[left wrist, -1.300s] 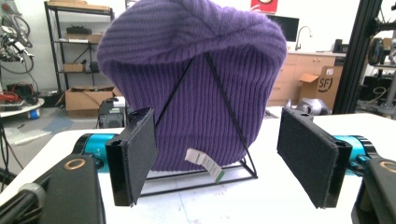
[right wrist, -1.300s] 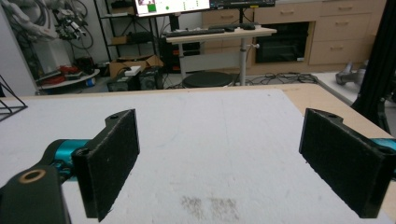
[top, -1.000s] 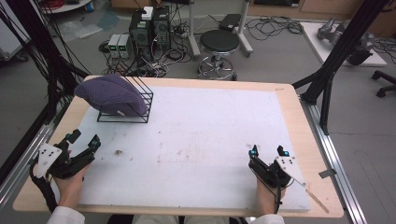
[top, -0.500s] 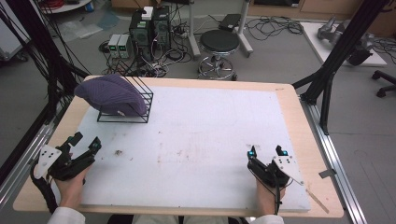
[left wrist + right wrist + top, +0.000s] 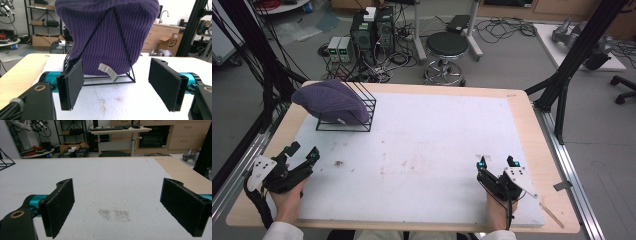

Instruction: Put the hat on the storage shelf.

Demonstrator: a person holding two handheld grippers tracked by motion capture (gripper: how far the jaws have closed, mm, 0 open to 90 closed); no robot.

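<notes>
- A purple ribbed knit beanie [image 5: 332,102] is draped over a black wire rack [image 5: 357,112] shaped like a triangular prism, standing near the far left corner of the white foam mat [image 5: 437,150] that covers the wooden table [image 5: 539,145].
- In the left gripper view the beanie [image 5: 107,35] hangs over the rack's slanted wires [image 5: 123,47], and a small white tag with a green end [image 5: 108,72] dangles from its lower hem above the mat.
- The left gripper [image 5: 302,157] sits at the near left corner of the mat, well apart from the rack and aimed towards it; its jaws stand wide apart with nothing between them, the foam pads [image 5: 75,82] bare.
- The right gripper [image 5: 497,165] rests near the near right corner of the mat, its jaws likewise spread and empty, pads [image 5: 60,205] facing across bare mat.
- A faint speckled smudge [image 5: 115,214] marks the mat just ahead of the right gripper.
</notes>
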